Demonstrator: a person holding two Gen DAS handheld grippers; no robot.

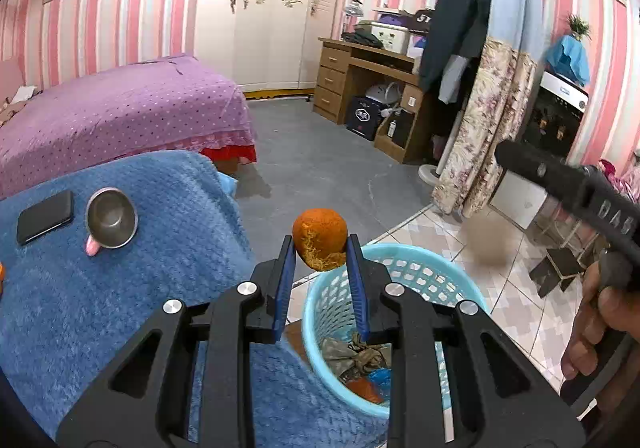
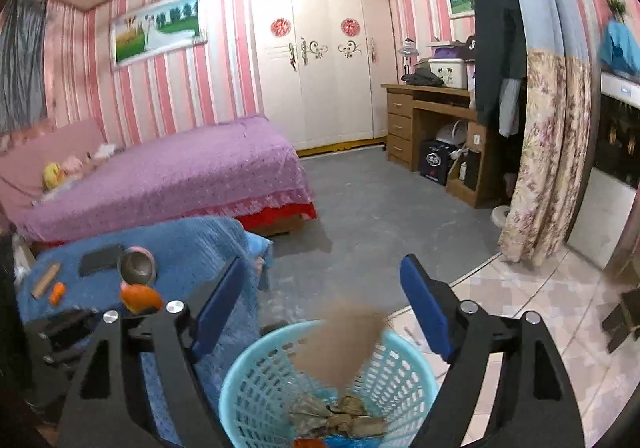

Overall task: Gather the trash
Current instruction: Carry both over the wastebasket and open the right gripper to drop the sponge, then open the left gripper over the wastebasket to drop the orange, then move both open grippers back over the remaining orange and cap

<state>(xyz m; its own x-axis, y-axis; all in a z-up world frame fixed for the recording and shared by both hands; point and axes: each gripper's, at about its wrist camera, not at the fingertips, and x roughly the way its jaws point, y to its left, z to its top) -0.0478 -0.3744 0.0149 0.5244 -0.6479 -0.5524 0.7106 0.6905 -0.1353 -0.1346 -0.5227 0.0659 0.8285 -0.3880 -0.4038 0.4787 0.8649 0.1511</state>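
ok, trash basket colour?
Light blue, lattice-walled basket; shows best in the right wrist view.

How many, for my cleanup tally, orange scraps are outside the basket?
2. One orange peel sits pinched by the left gripper near the basket; a smaller orange scrap lies on the blue blanket beside a brown stick. Others may be hidden.

1 orange peel (image 1: 320, 239), 1 blue basket (image 1: 420, 254), 1 steel bowl (image 1: 111, 217), 1 phone (image 1: 45, 216), 2 grippers (image 1: 320, 248) (image 2: 324, 280)
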